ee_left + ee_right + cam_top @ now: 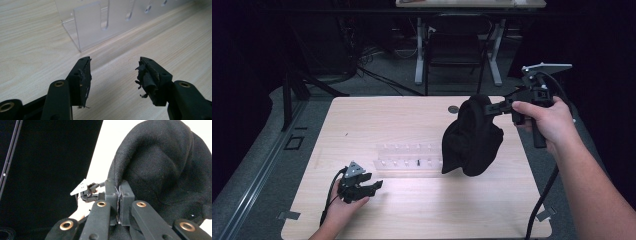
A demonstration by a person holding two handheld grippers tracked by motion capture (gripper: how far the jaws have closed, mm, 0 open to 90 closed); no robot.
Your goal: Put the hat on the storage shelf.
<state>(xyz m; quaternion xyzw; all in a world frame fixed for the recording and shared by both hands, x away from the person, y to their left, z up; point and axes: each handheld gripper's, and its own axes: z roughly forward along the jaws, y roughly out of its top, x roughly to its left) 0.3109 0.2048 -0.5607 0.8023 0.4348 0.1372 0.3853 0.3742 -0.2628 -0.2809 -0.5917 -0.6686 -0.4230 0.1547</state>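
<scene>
Left gripper (pixel 374 186) rests low on the wooden table (pixel 362 120), near its front-left edge, held in the person's left hand (pixel 339 210). Jaws spread wide, nothing between them; in the left gripper view the pads (pixel 86 77) look frayed, with torn shreds hanging off both.

Just ahead of it: a clear acrylic rack (pixel 407 160) lying mid-table, slotted along its walls. One small dark item sits in it; too small to identify.

Right of the rack: a black fabric piece (pixel 472 137), cap-like or pouch-like, hangs in the air above the table, its lower edge near the rack's right end. Exact item type unclear.

Right gripper (pixel 498 106), in the right hand (pixel 547 120), is raised; jaws pressed together on a fold at the fabric's upper edge, confirmed in the right gripper view.

Risks, judged:
- Pinch takes only a thin fold; the hanging weight could pull it free and drop the fabric on the rack.
- Swinging fabric may knock or shift the light rack.
- Worn left pads could grip soft cloth poorly.
</scene>
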